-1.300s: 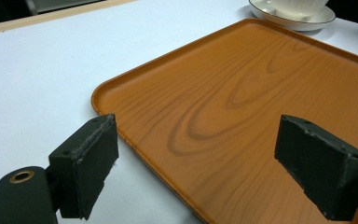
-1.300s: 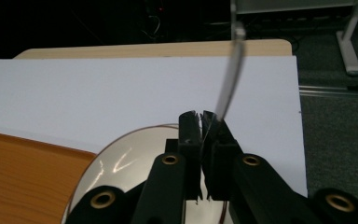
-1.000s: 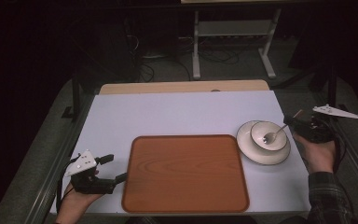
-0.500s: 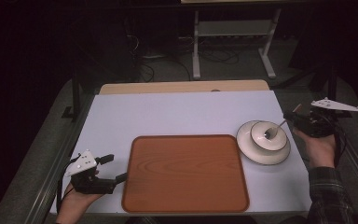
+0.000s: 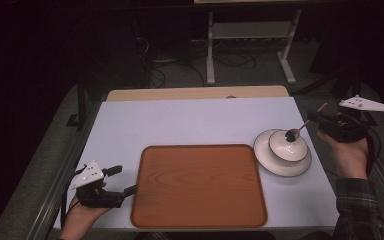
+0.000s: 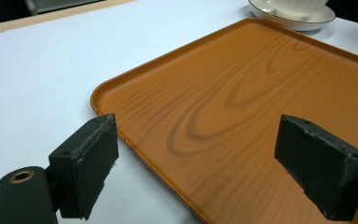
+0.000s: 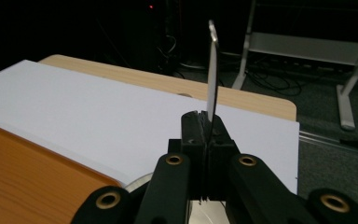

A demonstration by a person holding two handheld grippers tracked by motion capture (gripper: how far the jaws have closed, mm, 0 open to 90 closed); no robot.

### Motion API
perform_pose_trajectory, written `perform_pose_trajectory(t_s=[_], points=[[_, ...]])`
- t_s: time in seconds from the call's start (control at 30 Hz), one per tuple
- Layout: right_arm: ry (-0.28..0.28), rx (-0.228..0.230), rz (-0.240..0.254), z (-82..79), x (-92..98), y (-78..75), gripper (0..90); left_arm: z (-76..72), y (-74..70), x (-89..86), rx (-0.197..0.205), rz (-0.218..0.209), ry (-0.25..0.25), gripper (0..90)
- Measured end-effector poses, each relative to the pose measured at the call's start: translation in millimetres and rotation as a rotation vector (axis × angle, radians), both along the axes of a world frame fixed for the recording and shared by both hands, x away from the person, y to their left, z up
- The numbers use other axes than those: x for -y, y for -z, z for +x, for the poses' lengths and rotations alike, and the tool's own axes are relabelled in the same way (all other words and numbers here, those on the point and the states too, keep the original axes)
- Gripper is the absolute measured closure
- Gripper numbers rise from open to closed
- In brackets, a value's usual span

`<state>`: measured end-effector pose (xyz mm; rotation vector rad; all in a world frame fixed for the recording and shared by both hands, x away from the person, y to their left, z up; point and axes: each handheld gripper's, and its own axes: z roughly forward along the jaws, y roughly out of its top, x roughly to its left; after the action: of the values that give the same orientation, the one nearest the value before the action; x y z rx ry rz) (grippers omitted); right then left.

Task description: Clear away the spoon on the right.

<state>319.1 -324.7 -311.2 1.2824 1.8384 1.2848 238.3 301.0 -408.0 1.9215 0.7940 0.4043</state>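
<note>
Right tongs [image 5: 314,120] clamped on the spoon [image 5: 297,132], handle slanting up, scoop over the bowl [image 5: 288,146]; tray [image 5: 198,185] lies to its left. Left tongs [image 5: 123,181] apart, w/ nothing between, at tray's near-left corner.

We see a thin metal spoon [image 5: 300,131] with a smooth, dully shining handle [image 7: 211,70] pinched in the matt black plastic right gripper [image 7: 204,122], whose arms carry small brass-coloured rivets. Just below its jaws sit a glossy white ceramic bowl [image 5: 286,146] and a glossy white saucer [image 5: 282,166] with a thin dark rim. Ahead of the left gripper [image 6: 205,172], whose black pads look rough and rubbery, lies an orange-brown wood-grain tray [image 6: 242,107] with a smooth satin finish. The white table [image 5: 190,122] looks matt, like paper or laminate.
</note>
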Motion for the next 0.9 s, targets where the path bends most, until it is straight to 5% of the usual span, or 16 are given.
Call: perform_pose_trajectory(t_s=[0.43,0.9], points=[[-0.144,0.005,0.021,-9.1,-25.2,-12.9,88.5,-0.1,-0.4,-0.8,0.002,0.000,-0.002,13.1],[-0.299,-0.036,-0.051,-13.0,-70.6,-12.2,88.4,-0.5,-0.8,-1.0,0.002,-0.003,-0.003,13.1]])
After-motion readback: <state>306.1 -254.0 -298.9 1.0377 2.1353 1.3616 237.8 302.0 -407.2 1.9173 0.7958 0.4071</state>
